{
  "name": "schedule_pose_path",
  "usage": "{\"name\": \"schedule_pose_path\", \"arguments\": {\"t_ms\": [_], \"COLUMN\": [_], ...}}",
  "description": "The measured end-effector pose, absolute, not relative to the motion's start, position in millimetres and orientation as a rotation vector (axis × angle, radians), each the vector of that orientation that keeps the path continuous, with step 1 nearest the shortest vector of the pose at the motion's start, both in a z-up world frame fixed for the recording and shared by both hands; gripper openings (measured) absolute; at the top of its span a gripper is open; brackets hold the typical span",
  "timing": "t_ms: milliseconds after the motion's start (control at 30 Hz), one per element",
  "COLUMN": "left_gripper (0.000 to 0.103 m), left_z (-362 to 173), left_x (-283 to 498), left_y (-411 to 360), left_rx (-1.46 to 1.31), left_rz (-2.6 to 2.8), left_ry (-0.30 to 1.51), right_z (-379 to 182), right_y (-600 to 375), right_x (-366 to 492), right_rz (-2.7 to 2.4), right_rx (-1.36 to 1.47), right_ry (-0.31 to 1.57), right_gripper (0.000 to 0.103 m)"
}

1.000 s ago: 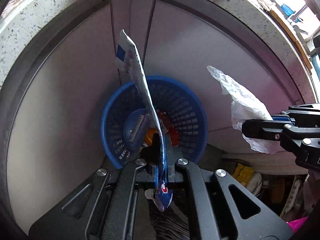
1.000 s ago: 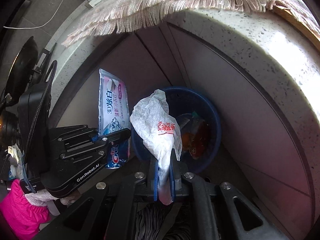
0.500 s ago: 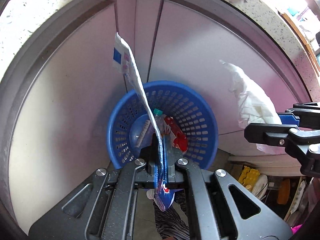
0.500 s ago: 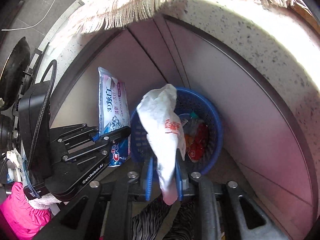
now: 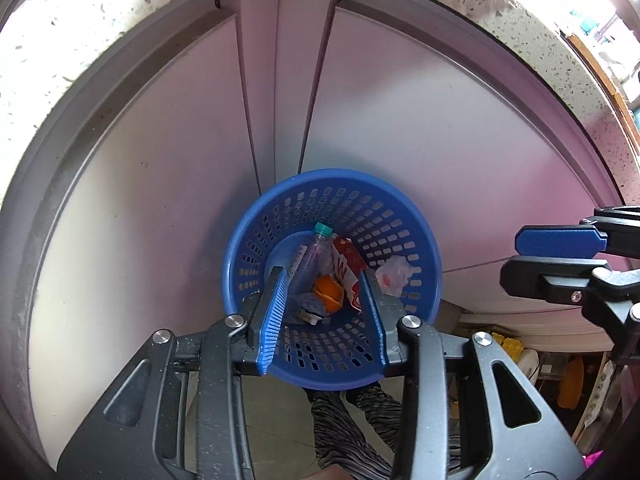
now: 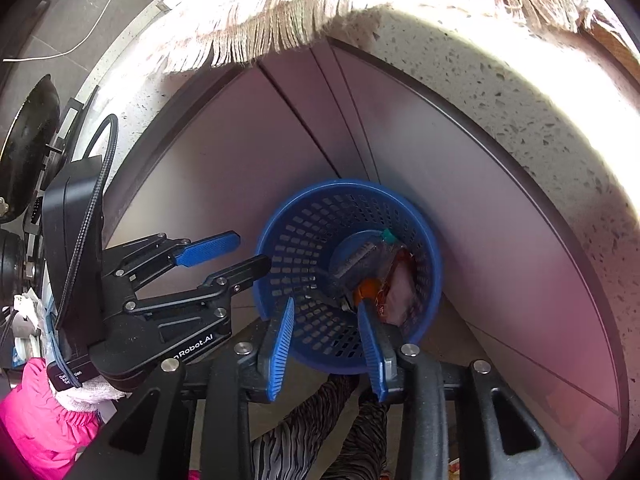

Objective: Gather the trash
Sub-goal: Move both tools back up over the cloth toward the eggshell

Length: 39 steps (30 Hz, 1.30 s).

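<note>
A blue perforated basket [image 5: 404,216] stands on the floor against grey cabinet doors and also shows in the right wrist view [image 6: 296,236]. It holds a plastic bottle [image 5: 318,250], a red wrapper [image 5: 348,266], an orange peel [image 5: 329,296] and a white plastic bag [image 5: 394,276]. My left gripper [image 5: 324,286] is open and empty above the basket's near rim. My right gripper [image 6: 325,316] is open and empty over the basket. The right gripper appears at the right of the left wrist view [image 5: 558,258], and the left gripper at the left of the right wrist view [image 6: 236,254].
A speckled stone counter edge [image 6: 500,80] with a fringed cloth [image 6: 280,12] hangs above the grey cabinet doors [image 5: 160,200]. A person's striped trousers [image 6: 320,432] and pink sleeve [image 6: 36,420] are below. Cluttered items [image 5: 520,356] lie low at the right.
Both grippers have opened. The toothpaste wrapper left my left gripper and the white plastic bag left my right gripper; the bag now lies in the basket.
</note>
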State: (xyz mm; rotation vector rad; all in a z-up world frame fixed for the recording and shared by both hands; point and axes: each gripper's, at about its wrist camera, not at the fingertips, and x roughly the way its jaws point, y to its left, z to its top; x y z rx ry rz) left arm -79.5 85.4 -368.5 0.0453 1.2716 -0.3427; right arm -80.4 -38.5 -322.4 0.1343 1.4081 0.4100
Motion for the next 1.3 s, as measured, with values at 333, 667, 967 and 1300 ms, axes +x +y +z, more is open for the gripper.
{"name": "schedule_pose_path", "arguments": {"t_ms": [333, 667, 967, 1300], "left_gripper": [0.037, 0.037, 0.037, 0.038], "left_z": [-349.7, -307.0, -259.1, -210.7], "left_x": [-73.0, -78.1, -71.6, -47.3], "left_y": [96.3, 97.8, 101.6, 109.0], "left_rx": [0.044, 0.07, 0.062, 0.016], "left_rz": [-0.346, -0.378, -0.418, -0.46], "left_ry": [1.254, 1.185, 1.1, 1.012], "right_z": [-306.0, -269.8, -220.9, -160.2], "right_y": [-47.7, -50.7, -63.1, -82.6], "right_x": [-80.7, -86.5, -91.2, -84.8], "right_rz": [0.408, 0.41, 0.381, 0.293], "right_rx": [0.139, 0.146, 0.184, 0.191], "right_ry": [1.388, 1.332, 1.236, 1.082], "right_gripper": [0.035, 0.037, 0.043, 0.066]}}
